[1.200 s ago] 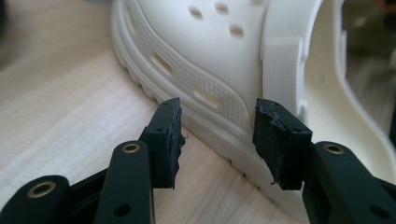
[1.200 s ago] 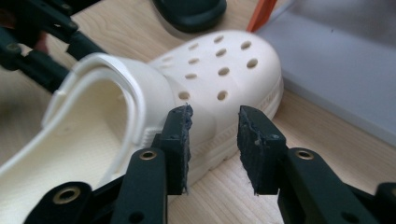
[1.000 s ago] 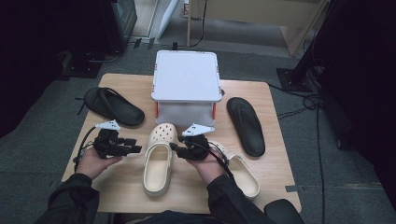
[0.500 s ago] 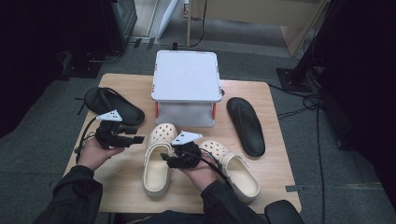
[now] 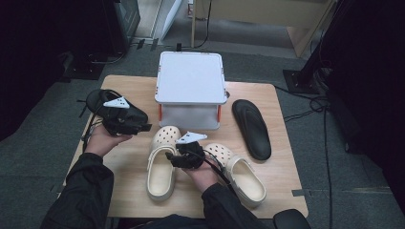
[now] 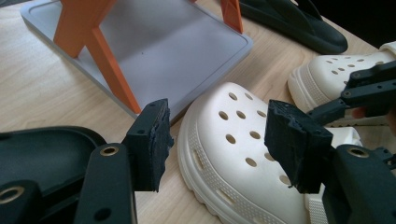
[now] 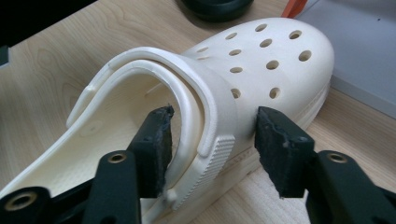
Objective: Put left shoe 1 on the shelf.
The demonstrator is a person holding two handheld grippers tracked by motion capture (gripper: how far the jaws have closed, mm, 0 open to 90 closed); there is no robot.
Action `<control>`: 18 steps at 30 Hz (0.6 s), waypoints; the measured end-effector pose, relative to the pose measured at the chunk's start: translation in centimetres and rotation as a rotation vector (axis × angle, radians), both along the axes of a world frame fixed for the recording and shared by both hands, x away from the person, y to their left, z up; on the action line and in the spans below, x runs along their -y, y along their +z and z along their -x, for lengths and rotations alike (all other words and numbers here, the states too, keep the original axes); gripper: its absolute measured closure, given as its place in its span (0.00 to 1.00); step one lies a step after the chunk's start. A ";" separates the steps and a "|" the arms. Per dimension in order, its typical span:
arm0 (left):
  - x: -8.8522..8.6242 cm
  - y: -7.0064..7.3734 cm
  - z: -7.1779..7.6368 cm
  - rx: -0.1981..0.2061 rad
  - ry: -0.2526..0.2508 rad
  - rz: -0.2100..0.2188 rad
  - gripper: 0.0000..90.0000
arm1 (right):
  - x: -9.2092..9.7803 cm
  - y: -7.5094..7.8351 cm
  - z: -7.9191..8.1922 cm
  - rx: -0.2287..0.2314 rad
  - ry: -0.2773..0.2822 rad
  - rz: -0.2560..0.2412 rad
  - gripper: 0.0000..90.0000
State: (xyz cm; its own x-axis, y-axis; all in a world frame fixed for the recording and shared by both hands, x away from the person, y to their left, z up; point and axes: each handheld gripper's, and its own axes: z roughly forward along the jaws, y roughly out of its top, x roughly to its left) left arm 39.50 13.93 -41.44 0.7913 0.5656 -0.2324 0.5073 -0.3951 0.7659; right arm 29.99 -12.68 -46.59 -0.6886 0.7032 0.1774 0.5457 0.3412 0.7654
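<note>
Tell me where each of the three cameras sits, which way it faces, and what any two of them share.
High view: above the person's side, looking forward and down on the wooden table; both forearms, left gripper and right gripper show.
Left gripper view: rides the left gripper, open, facing the left cream perforated clog and grey orange-legged stand.
Right gripper view: rides the right gripper, jaws open astride that clog's side wall.
Shared: all three show that clog.

a grey stand (image 5: pixel 191 78) with orange legs, black sandal (image 5: pixel 251 128) lying right of it
</note>
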 end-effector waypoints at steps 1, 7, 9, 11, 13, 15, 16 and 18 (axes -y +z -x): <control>0.0 0.2 -0.2 0.002 -0.002 0.002 0.45 | 0.1 0.1 0.0 -0.003 -0.002 -0.005 0.56; 0.3 1.4 -1.6 0.019 -0.014 0.011 0.46 | 0.3 0.7 0.7 0.040 -0.035 0.000 0.75; 0.6 1.8 -1.9 0.024 -0.020 0.015 0.46 | 0.5 0.8 0.6 0.036 -0.045 -0.001 0.77; 0.6 2.1 -2.1 0.039 -0.025 0.020 0.46 | 0.7 1.0 0.5 0.030 -0.054 -0.002 0.80; 0.7 2.3 -2.2 0.036 -0.016 0.024 0.45 | 0.8 1.1 0.5 0.045 -0.062 0.018 0.82; 0.6 2.4 -2.2 0.035 -0.011 0.031 0.43 | 0.8 1.2 0.4 0.052 -0.066 0.024 0.83; 0.6 2.4 -2.2 0.034 -0.008 0.031 0.43 | 0.9 1.2 0.4 0.046 -0.068 0.020 0.83; 0.5 2.7 -2.3 0.036 -0.006 0.037 0.43 | 0.8 1.3 0.2 0.036 -0.069 0.019 0.83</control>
